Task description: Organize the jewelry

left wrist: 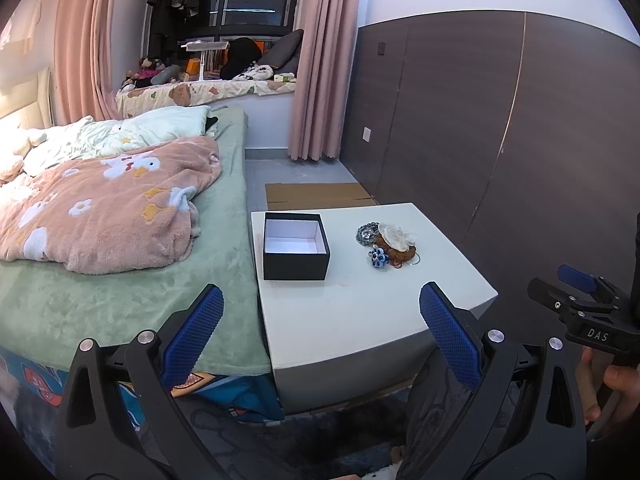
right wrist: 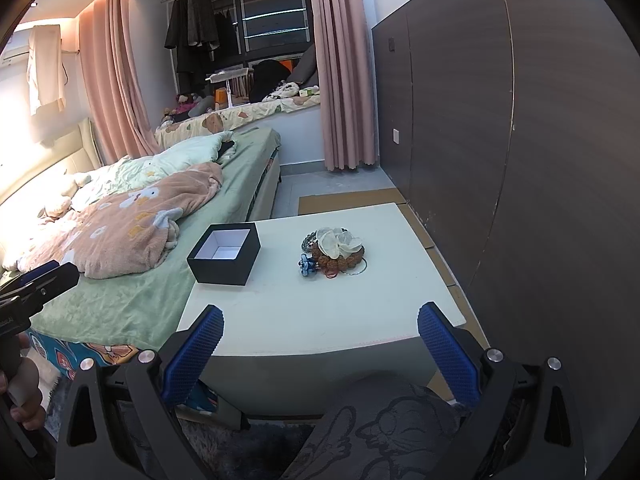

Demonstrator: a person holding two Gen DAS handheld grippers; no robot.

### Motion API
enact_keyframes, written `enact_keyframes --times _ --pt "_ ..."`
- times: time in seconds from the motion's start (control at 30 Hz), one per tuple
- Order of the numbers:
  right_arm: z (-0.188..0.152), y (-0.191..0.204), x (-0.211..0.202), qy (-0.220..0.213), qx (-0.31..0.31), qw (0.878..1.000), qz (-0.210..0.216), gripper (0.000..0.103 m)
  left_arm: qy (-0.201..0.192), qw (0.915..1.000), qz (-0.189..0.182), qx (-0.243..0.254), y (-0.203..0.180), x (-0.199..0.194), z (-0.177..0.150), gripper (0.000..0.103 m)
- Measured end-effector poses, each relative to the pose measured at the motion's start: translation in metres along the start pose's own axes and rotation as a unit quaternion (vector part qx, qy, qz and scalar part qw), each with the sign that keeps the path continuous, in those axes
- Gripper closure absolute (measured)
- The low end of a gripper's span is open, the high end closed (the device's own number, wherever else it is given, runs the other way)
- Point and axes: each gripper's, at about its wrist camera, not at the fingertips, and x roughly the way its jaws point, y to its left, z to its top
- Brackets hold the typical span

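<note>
A pile of jewelry (left wrist: 387, 245) lies on the white table (left wrist: 360, 312): a white flower piece, brown beads, a grey beaded piece and a blue flower piece. It also shows in the right wrist view (right wrist: 334, 254). An open black box (left wrist: 295, 251) with a white inside stands empty to the left of the pile, also in the right wrist view (right wrist: 225, 254). My left gripper (left wrist: 320, 340) is open and empty, near the table's front edge. My right gripper (right wrist: 320, 346) is open and empty, also short of the front edge.
A bed (left wrist: 120, 280) with a green sheet and a pink blanket (left wrist: 104, 208) adjoins the table's left side. A dark panelled wall (left wrist: 500, 140) runs along the right. Flat cardboard (left wrist: 316, 196) lies on the floor behind the table. Pink curtains (left wrist: 320, 60) hang beyond.
</note>
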Motion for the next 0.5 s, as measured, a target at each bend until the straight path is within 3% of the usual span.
enact_keyframes --times 0.5 --pt "-0.0012 -0.0009 0.0002 -0.001 -0.001 1.000 0.004 0.008 -0.004 1.0000 0.006 0.001 0.0002 -0.0034 0.0034 0.005"
